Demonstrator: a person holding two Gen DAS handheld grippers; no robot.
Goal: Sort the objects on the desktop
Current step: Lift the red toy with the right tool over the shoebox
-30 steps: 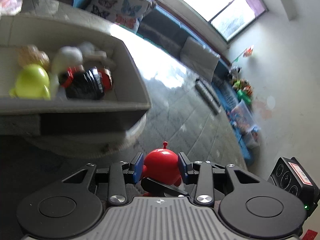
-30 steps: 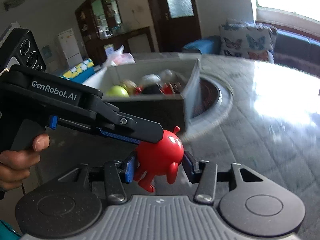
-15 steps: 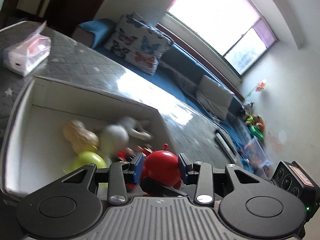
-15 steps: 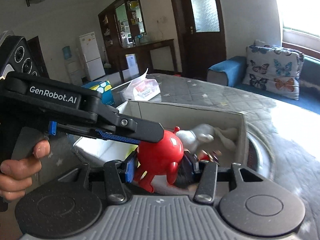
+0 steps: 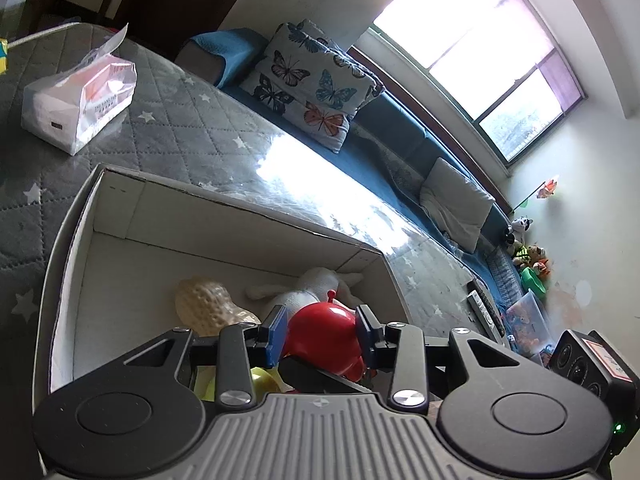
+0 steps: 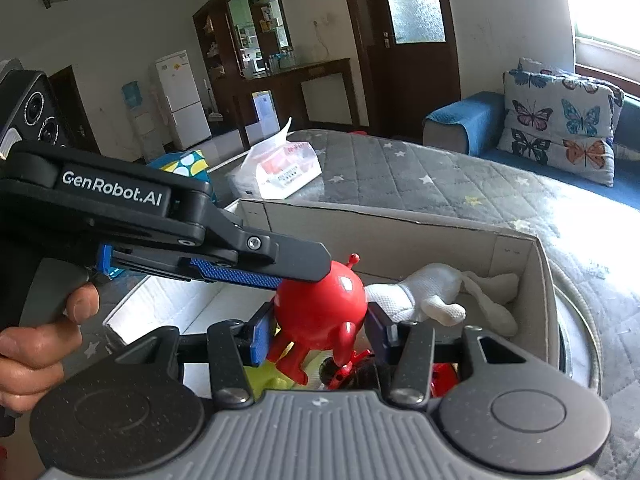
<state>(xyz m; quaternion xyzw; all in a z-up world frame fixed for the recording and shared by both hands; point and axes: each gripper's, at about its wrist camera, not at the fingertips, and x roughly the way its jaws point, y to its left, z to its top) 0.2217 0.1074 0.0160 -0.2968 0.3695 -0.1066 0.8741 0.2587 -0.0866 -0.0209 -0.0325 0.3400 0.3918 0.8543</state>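
Observation:
A red round toy figure with an antenna (image 5: pixel 324 340) (image 6: pixel 320 304) hangs over the open white cardboard box (image 5: pixel 240 200) (image 6: pixel 400 216). Both grippers hold it. My left gripper (image 5: pixel 320 328) has its jaws closing, with the blue pads against the toy's sides; in the right wrist view its fingers (image 6: pixel 280 256) reach in from the left over the toy's top. My right gripper (image 6: pixel 320 332) is shut on the toy's lower body. Inside the box lie a white plush (image 5: pixel 316 284) (image 6: pixel 432 288), a peanut-shaped toy (image 5: pixel 204 308), a yellow-green toy (image 6: pixel 268 380) and a black-and-red toy (image 6: pixel 360 372).
The box stands on a grey quilted table cover with stars (image 5: pixel 180 120). A tissue pack (image 5: pixel 80 100) (image 6: pixel 284 164) lies beyond the box's far end. A person's hand (image 6: pixel 36 340) grips the left handle. A butterfly cushion (image 5: pixel 316 84) rests on the blue sofa behind.
Both grippers carried the red toy from beside the box's outer wall to above its open inside. The toy stays gripped by both throughout.

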